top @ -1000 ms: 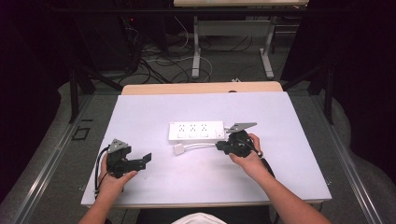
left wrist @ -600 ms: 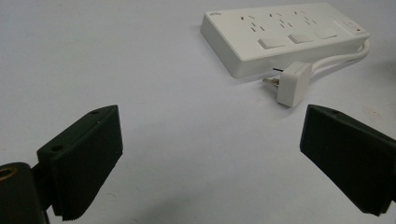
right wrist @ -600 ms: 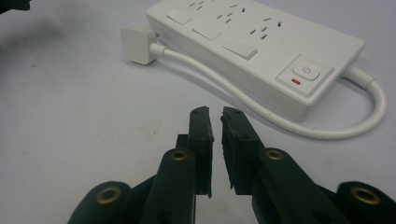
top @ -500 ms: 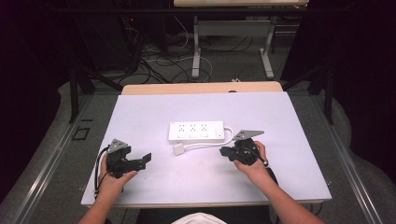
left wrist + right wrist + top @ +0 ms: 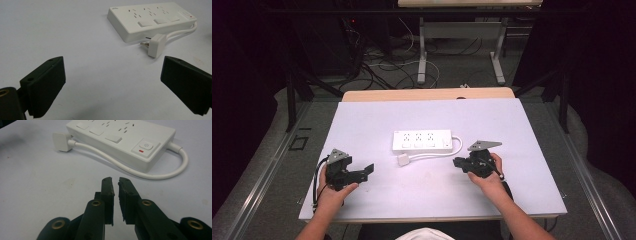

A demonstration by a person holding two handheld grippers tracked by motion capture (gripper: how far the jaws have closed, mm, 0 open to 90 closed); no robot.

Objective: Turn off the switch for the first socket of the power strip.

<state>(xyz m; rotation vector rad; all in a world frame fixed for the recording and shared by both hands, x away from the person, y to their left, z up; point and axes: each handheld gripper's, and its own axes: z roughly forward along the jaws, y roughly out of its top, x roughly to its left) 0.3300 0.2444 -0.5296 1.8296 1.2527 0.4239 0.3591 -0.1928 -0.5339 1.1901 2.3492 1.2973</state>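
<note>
Lying mid-tabletop (image 5: 377,120): white power strip (image 5: 422,140), plug (image 5: 403,160) just beside | left gripper (image 5: 364,172) jaws wide, empty | right gripper (image 5: 458,163) jaws nearly closed, seemingly empty, near strip's cord (image 5: 160,175)

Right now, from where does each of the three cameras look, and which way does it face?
High view: above the person's side, facing forward and down on the white table; forearms, left gripper and right gripper show.
Left gripper view: low on the table, facing the white rectangular power strip between wide-open black jaws.
Right gripper view: low, facing the strip's switch end over nearly closed jaws.
All share the strip and its white square plug.
</note>
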